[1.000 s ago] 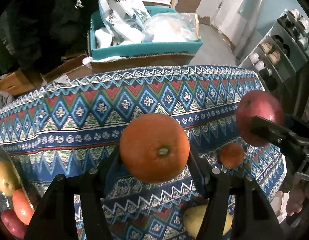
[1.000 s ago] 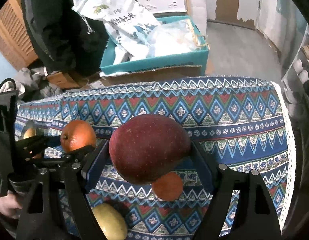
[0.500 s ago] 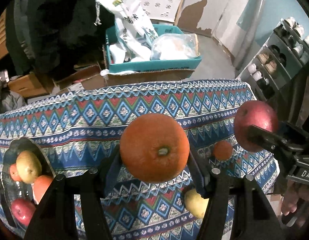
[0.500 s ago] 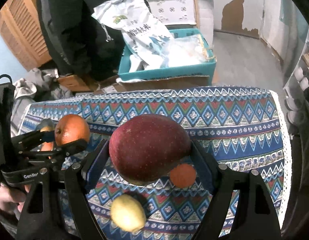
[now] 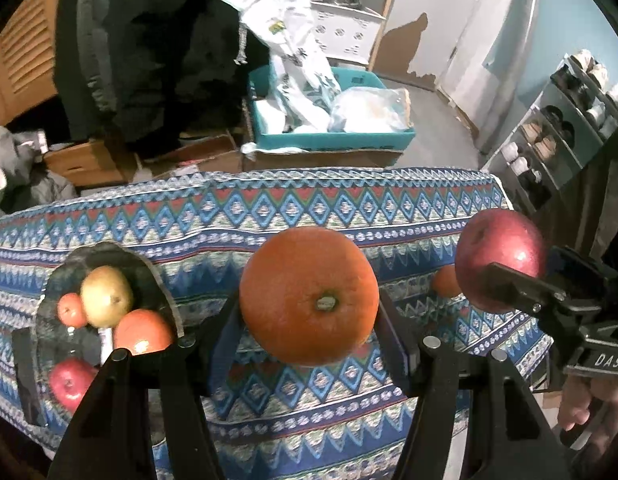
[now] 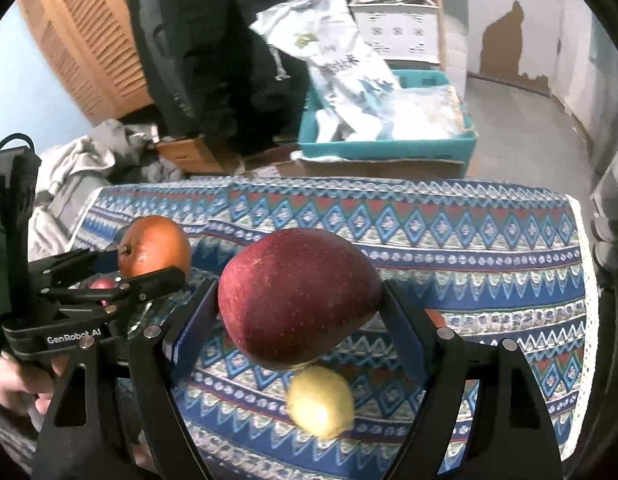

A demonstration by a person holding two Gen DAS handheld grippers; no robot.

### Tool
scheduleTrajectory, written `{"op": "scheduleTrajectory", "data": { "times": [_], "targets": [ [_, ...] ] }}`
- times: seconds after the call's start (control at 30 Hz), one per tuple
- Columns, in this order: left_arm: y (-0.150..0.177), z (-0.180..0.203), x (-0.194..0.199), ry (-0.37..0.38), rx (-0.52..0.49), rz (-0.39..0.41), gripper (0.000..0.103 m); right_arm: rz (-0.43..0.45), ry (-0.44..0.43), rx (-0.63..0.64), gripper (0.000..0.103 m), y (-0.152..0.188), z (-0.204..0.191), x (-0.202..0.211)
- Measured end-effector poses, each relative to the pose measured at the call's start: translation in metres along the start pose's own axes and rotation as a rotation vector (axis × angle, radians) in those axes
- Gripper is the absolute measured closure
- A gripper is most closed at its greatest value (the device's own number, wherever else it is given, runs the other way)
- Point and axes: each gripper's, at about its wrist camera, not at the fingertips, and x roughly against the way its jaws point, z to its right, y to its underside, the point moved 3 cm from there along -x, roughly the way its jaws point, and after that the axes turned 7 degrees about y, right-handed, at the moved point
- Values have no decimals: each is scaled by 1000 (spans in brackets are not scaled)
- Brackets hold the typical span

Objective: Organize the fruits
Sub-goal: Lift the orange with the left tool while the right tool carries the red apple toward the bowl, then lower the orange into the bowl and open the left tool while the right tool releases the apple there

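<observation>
My left gripper (image 5: 309,312) is shut on a large orange (image 5: 308,294) and holds it above the patterned tablecloth (image 5: 269,212). My right gripper (image 6: 299,312) is shut on a dark red apple (image 6: 297,296), also held in the air; the apple shows in the left wrist view (image 5: 499,256) at the right. A dark glass bowl (image 5: 157,276) at the left holds a yellow pear (image 5: 105,296), a small orange fruit, a bigger orange (image 5: 141,332) and a red apple (image 5: 69,384). A yellow pear (image 6: 321,402) and a small orange (image 5: 445,282) lie on the cloth.
Beyond the table's far edge stands a teal box (image 5: 329,140) with white bags, on cardboard boxes. A dark coat (image 5: 149,60) hangs behind at the left. A shoe rack (image 5: 569,120) stands at the right. The table's right edge has a lace trim (image 6: 587,300).
Both grippers have risen and drawn back with their fruits still held. More of the table and the room shows, and the bowl has come fully into the left wrist view.
</observation>
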Motion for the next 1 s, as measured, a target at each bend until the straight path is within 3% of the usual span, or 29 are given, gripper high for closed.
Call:
{"op": "scheduleTrajectory", "data": {
  "times": [0.43,1.0],
  "targets": [
    [22,-52,41,-54,39,39,39,9,-69,62,23,-13,-55,0],
    [41,-126,62,-102,128,51,39,-26,-146,171,23,-25,-135,-28]
  ]
}}
